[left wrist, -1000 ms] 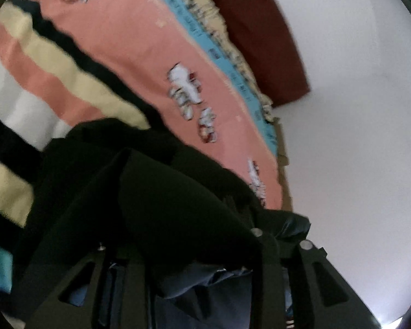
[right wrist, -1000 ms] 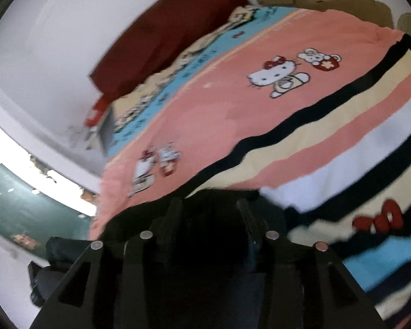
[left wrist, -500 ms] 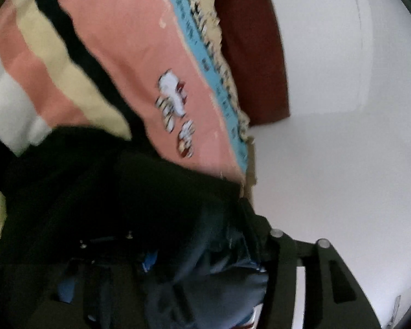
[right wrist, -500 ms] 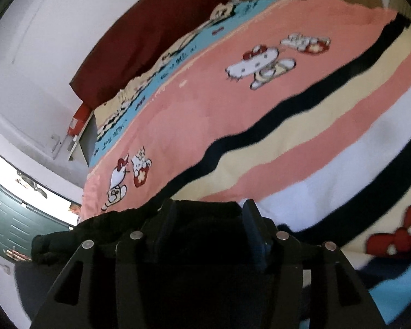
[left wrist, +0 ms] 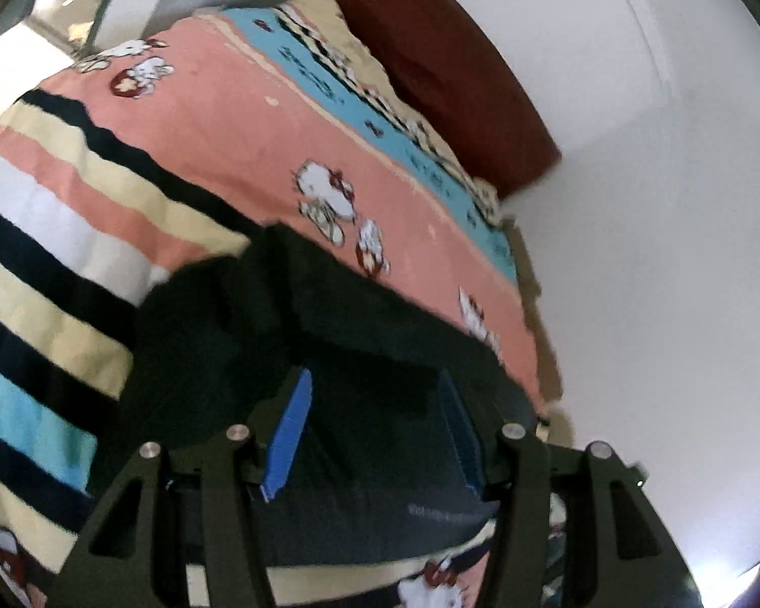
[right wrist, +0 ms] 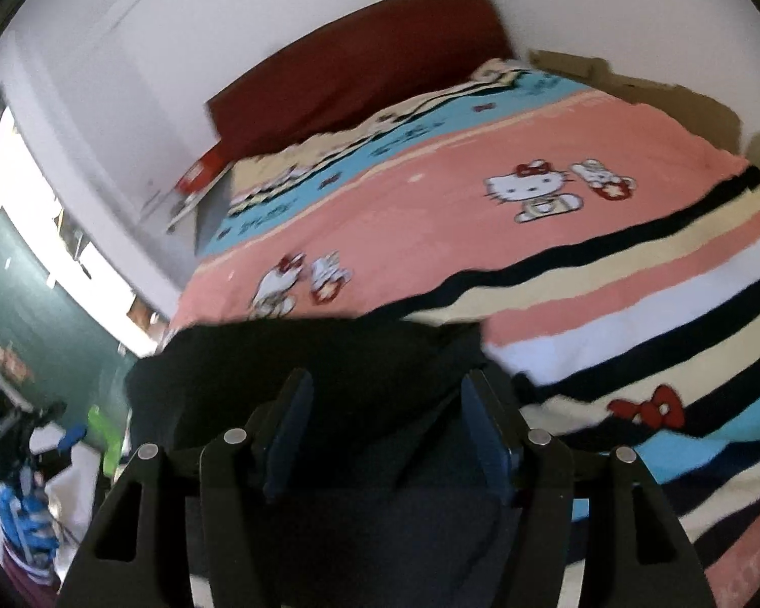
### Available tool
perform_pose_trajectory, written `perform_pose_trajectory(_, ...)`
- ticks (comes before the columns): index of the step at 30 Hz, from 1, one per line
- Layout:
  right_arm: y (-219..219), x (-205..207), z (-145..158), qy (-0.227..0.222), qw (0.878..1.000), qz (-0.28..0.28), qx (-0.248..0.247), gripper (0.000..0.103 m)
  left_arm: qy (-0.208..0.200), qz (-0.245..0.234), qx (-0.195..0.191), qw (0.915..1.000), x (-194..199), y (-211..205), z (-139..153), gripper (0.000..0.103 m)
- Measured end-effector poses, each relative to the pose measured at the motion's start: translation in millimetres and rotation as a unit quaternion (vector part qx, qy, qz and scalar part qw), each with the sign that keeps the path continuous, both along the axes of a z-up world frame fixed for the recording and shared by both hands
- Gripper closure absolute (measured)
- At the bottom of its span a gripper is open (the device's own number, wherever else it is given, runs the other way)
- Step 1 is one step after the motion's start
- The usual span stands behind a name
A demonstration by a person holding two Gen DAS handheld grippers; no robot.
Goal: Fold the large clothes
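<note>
Bedspread (left wrist: 187, 116) (right wrist: 557, 253) fills most of both views: a wide pink band printed with white cartoon cats, then bands of black, cream, pink, white and blue toward the near side, and a blue strip with small dark marks toward the far side. It covers a bed set against a white wall (left wrist: 658, 202) (right wrist: 177, 25). A dark red headboard (left wrist: 446, 66) (right wrist: 359, 71) stands at the far end of the bed, touching the wall.

On the spread, at its near edge, lies the garment (left wrist: 329, 334) (right wrist: 324, 354), black and bunched into loose folds. In the left wrist view it spreads from the striped bands across to the pink band, and a smoother, dark navy part of it sits nearest the camera. In the right wrist view its far edge runs roughly level across the pink and striped bands, and its left end hangs at the side of the bed.

Left gripper (left wrist: 375, 395) hovers low over the garment with its jaws spread wide, the blue pads (left wrist: 291, 430) standing apart and nothing pinched between them. Right gripper (right wrist: 390, 405) is likewise wide apart over the cloth, its dark pads (right wrist: 289, 430) on either side of a fold without closing on it. Whether the fingertips touch the cloth cannot be told.

A red box (right wrist: 202, 175) lies beside the headboard in the right view.
</note>
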State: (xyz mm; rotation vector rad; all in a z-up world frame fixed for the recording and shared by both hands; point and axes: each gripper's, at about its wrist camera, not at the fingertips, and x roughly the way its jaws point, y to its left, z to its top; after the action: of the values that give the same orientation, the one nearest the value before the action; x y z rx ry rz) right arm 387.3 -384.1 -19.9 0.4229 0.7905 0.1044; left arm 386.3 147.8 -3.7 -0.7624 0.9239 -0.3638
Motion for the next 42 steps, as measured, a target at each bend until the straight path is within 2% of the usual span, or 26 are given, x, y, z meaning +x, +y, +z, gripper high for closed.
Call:
perform_pose_trajectory(4,36,-12,6,-0.002,0.999,0.044,-0.016,0.043,-0.007,-0.038,0.035,0.9987,-11,-44,1,0.052)
perform_pose_trajectory(10,72,-5,-9,0.006,0.996,0.083,-0.032,0.043,-0.001,-0.086,0.082,0.993,-4,-105,-18,0.052)
perform_pose_trajectory(13,87,13,-21,0.015,0.994,0.098,-0.042,0.042,-0.004,-0.106,0.13,0.9858,13,-137,-30,0.052)
perform_pose_trajectory(17,92,47,-37,0.026,0.993,0.108,-0.041,0.033,-0.028,-0.116,0.204,0.9717,40,-175,-39,0.052)
perform_pose_trajectory(22,91,97,-54,0.048,0.991,0.111,-0.057,0.031,-0.009,-0.102,0.257,0.9609,96,-192,-58,0.05)
perform_pose_trajectory(27,89,145,-74,0.071,0.988,0.111,-0.082,0.028,0.0,-0.104,0.32,0.9416,148,-202,-87,0.041)
perform_pose_trajectory(32,89,185,-100,0.105,0.983,0.114,-0.094,0.025,0.014,-0.102,0.324,0.9403,179,-204,-111,0.041)
perform_pose_trajectory(38,82,200,-127,0.115,0.984,0.116,-0.073,0.022,-0.002,-0.096,0.329,0.9393,188,-210,-125,0.041)
perform_pose_trajectory(42,83,204,-134,0.117,0.984,0.113,-0.072,0.022,0.018,-0.111,0.349,0.9305,192,-215,-124,0.04)
